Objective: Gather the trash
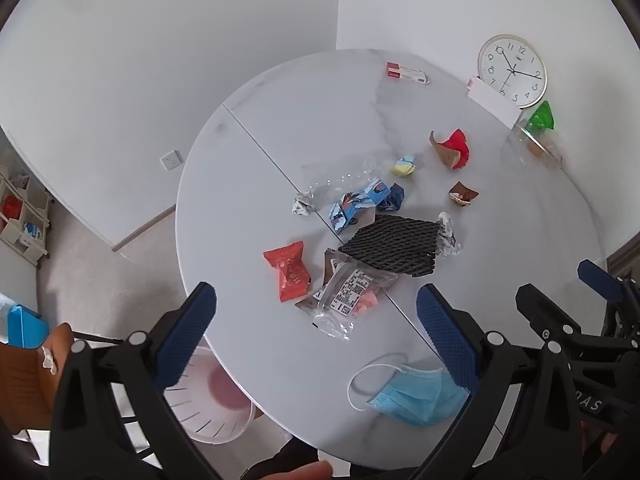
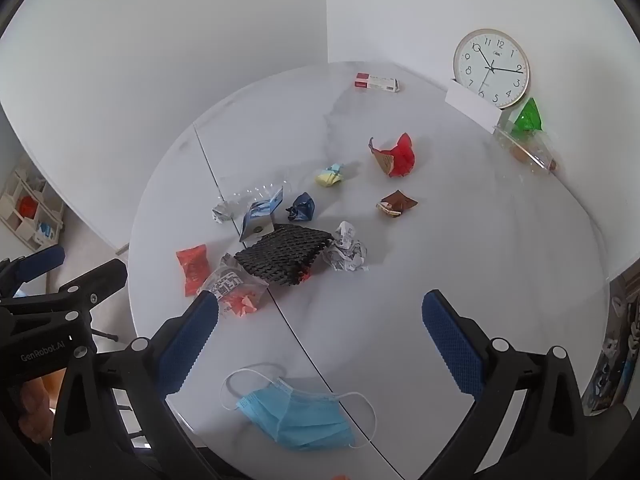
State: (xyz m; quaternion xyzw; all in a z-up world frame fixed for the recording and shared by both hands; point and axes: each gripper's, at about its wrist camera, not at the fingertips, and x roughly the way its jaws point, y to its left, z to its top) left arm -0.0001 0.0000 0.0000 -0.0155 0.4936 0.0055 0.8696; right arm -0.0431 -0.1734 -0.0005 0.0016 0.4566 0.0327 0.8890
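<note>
A crumpled blue surgical mask with white ear loops (image 2: 298,416) lies at the near edge of the round white marble bench (image 2: 460,248), below and between the spread blue-padded jaws of the right hand-held gripper (image 2: 320,320), untouched. More wrappers, among them a red foil snack packet (image 1: 289,270) and a black woven mesh pad (image 1: 394,249), lie just beyond the left hand-held gripper (image 1: 316,312), whose jaws are likewise released and empty.

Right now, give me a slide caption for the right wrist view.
Open right hand-held gripper hovers over a round table strewn with wrappers, blue face mask nearest.
</note>
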